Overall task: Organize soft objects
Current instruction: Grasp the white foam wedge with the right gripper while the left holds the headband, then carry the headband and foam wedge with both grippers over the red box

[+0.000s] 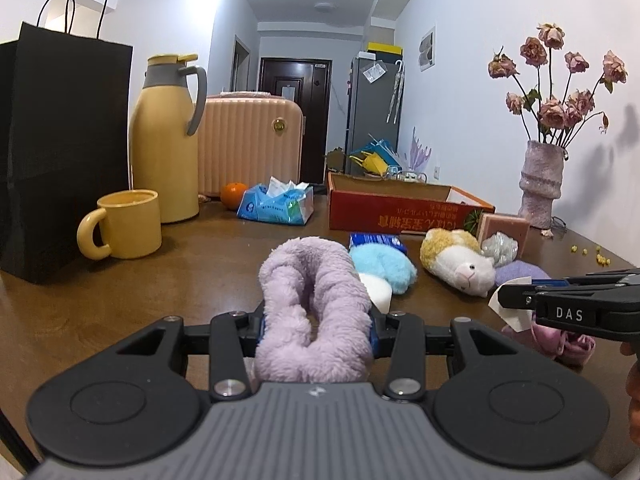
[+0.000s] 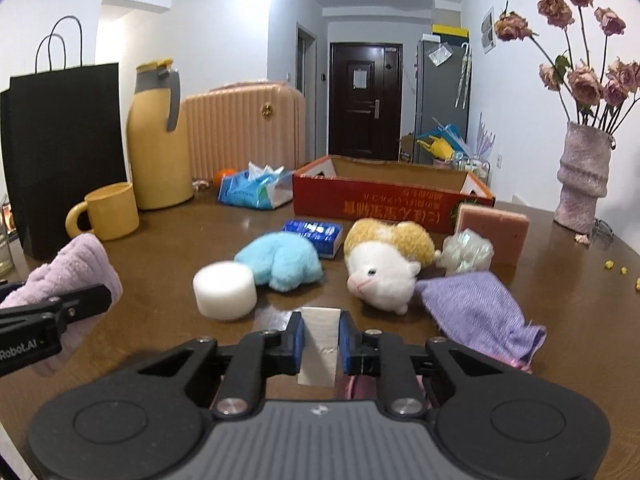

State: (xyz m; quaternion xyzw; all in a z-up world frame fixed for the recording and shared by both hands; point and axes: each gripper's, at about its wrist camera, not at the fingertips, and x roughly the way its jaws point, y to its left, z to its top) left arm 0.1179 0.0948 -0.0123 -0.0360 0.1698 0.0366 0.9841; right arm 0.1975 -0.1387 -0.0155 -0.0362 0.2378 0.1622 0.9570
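Note:
My left gripper is shut on a folded lilac fluffy cloth, held above the brown table; the cloth also shows in the right wrist view. My right gripper is shut on a white folded tissue, which also shows in the left wrist view. On the table lie a blue plush, a white round sponge, a yellow-and-white plush animal, a purple knit cloth, a clear mesh ball, a pink sponge block and a pink cloth.
A red open cardboard box stands behind the soft things. A blue packet, tissue pack, orange, yellow mug, yellow jug and black paper bag are at left. A vase of dried roses stands right.

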